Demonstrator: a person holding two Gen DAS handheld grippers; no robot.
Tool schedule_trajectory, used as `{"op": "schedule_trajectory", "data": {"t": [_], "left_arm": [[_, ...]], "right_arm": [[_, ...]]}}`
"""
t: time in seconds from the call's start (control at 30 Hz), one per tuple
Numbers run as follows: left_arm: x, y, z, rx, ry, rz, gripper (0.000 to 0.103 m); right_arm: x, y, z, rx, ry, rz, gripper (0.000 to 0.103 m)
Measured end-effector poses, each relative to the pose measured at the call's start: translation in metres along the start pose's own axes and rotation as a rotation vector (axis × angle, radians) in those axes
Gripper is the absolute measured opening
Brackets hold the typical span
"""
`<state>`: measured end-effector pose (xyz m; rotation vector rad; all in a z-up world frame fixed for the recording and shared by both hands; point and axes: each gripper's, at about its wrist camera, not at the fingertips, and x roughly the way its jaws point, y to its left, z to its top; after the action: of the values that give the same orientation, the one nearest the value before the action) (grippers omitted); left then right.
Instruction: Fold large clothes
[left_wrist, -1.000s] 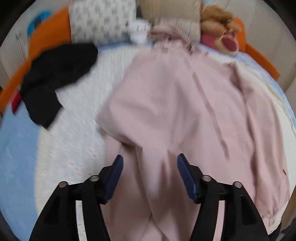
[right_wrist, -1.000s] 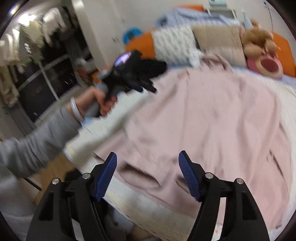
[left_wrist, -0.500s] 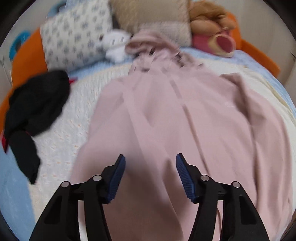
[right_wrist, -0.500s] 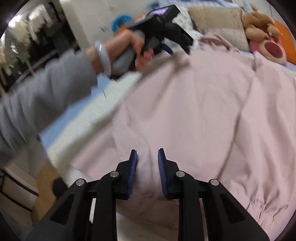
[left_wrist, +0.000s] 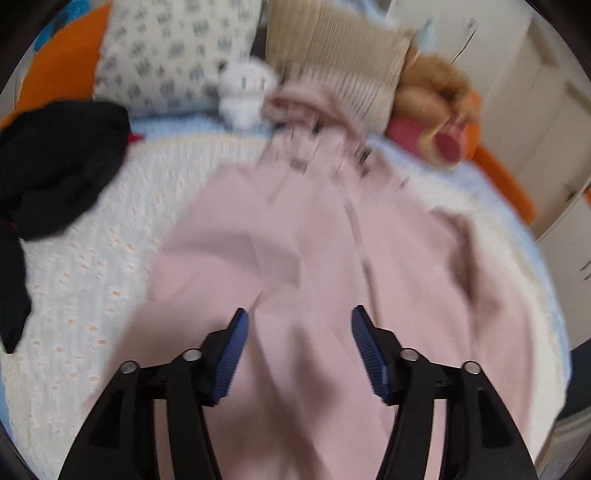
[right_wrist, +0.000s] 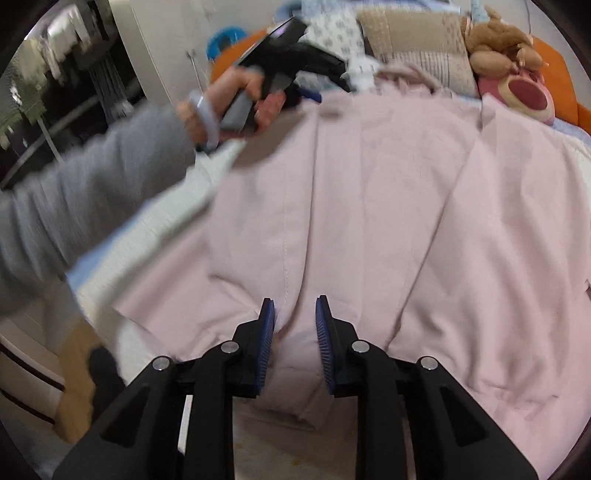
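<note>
Pink cloth fills my left wrist view: the large pink garment (left_wrist: 314, 266) lies spread across the white bedspread (left_wrist: 85, 258), its hood end up by the pillows. My left claw (left_wrist: 299, 325) hangs above the garment's middle with its blue pads (left_wrist: 231, 354) wide apart and nothing between them. A black garment (left_wrist: 55, 166) lies bunched on the bedspread, well apart to the left. A patterned pillow (left_wrist: 173, 55), a beige pillow (left_wrist: 340, 59), a small white plush (left_wrist: 245, 88) and a brown teddy bear (left_wrist: 436, 92) line the head of the bed. This view is blurred.

From my right wrist, the pink garment (right_wrist: 388, 206) stretches away from the near bed edge. My right claw (right_wrist: 294, 321) sits at its near hem, pads narrowly parted with a fold of pink cloth between them; whether they pinch it I cannot tell. My left hand (right_wrist: 236, 99) holds the other tool above the garment's far left edge.
</note>
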<state>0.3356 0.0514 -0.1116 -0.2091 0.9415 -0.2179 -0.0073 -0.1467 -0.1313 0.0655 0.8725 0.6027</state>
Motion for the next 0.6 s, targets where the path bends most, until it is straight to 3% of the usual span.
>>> {"op": "schedule_trajectory", "data": {"t": [0.1,0.17,0.37,0.47,0.57,0.6], "left_arm": [[-0.037,0.018,-0.012,-0.027,-0.033,-0.033,0.066],[-0.041,0.036,-0.024,-0.062,-0.023,-0.002,0.066],[0.012,0.084,-0.062,-0.160,0.116,0.096,0.066],[0.022,0.074,-0.065,-0.114,0.136,0.172,0.066],[0.004,0.036,-0.049,-0.031,0.133,0.241,0.066],[-0.005,0.023,-0.043,-0.004,0.120,0.237,0.067]], "right_arm": [[-0.020,0.012,0.007,-0.012,-0.075,0.081,0.025],[-0.023,0.020,0.008,-0.022,-0.086,0.139,0.025],[0.021,0.021,-0.009,-0.022,0.070,0.080,0.022],[0.026,0.019,-0.011,-0.021,0.081,0.074,0.022],[-0.005,0.016,-0.002,0.004,0.014,0.128,0.026],[-0.025,0.013,0.002,0.012,-0.023,0.144,0.037]]}}
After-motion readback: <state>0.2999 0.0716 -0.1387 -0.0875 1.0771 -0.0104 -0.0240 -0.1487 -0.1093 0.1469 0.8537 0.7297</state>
